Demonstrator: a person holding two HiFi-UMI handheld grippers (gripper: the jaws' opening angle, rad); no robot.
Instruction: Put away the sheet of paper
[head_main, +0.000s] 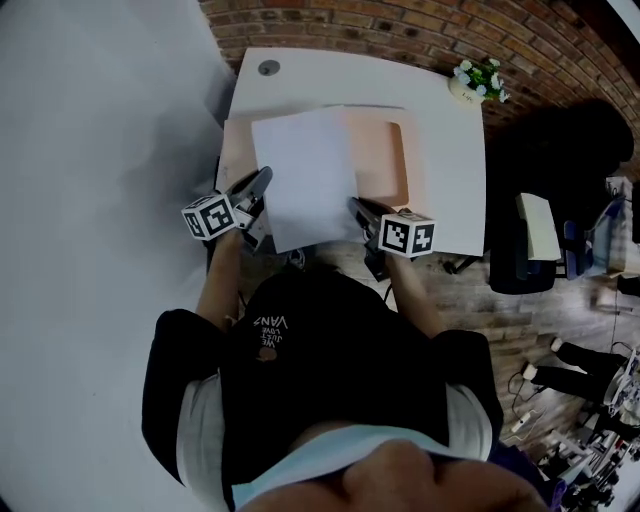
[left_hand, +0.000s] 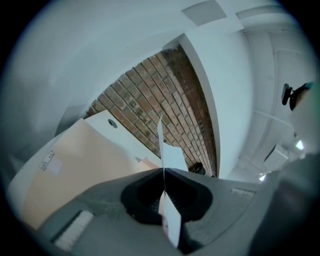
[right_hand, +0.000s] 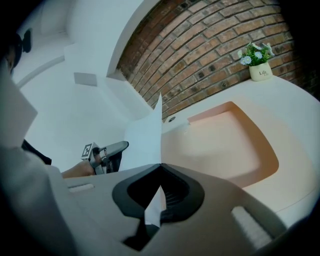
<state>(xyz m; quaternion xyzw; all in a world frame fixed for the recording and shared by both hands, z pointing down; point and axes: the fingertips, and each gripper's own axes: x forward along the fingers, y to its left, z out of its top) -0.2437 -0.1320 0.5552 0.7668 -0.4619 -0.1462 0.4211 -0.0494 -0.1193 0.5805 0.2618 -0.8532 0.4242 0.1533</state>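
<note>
Holding one white sheet of paper (head_main: 305, 175) between two grippers, I record the scene as follows.

Left gripper (head_main: 262, 182): fingers pressed together on the sheet's near left edge. In the left gripper view the paper runs edge-on through the closed fingers (left_hand: 150, 182).

Right gripper (head_main: 356, 207): fingers pinching the near right edge of the same sheet, with the paper again edge-on between them in the right gripper view.

Sheet: it spans the gap between the two grippers, near end raised in their grip. The far part lies over the left portion of a peach-coloured folder or tray (head_main: 385, 150) — I cannot tell which.

Desk (head_main: 450, 150): white, carrying the peach item. There is a round cable grommet (head_main: 269, 68) near its far left corner.

Potted plant (head_main: 478, 78): small, with white flowers, at the far right corner.

Brick wall (head_main: 400, 25): directly behind the desk.
</note>
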